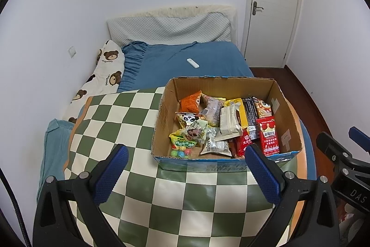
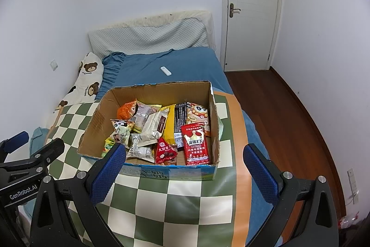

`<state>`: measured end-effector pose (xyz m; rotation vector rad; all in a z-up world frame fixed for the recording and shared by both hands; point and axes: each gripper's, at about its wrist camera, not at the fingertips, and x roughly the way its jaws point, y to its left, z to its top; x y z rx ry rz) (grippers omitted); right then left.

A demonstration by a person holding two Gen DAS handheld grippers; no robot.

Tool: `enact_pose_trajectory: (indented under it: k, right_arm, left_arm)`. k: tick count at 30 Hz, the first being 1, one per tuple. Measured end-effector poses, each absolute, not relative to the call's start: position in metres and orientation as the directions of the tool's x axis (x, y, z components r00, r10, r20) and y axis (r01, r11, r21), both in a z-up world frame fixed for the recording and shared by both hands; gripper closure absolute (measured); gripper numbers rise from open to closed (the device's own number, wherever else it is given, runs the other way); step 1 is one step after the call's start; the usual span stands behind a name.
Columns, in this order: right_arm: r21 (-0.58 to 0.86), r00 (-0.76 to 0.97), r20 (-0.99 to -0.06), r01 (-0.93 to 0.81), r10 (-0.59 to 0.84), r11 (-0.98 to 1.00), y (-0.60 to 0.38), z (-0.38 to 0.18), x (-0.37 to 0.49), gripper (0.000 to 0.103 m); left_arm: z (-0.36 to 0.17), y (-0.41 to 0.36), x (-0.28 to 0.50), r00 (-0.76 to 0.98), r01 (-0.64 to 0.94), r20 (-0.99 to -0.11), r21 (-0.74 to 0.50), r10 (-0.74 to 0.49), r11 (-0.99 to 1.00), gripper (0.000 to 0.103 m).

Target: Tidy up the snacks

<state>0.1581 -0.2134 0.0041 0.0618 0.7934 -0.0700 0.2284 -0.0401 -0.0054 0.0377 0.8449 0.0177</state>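
only left view shows candy balls (image 1: 181, 152)

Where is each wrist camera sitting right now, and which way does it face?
Left wrist: behind the open left tool, facing the cardboard snack box on the checkered mat; the right tool shows at right.
Right wrist: behind the open right tool, facing the same box from further right; the left tool shows at left.
Shared: box, red snack packet, bed, white door.
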Motion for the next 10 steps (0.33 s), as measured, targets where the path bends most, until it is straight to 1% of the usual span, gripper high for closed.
enact_pose_trajectory:
  k: [10]
  right_arm:
    - [0.03, 0.696, -0.717, 0.087, -0.039, 0.996, -0.2119, 0.0069, 0.1536, 0.0]
  left_arm:
    - [0.0006, -0.0435, 0.2222, 0.689, -0.006, -0.723, 0.052, 0.042, 0.999, 0.0]
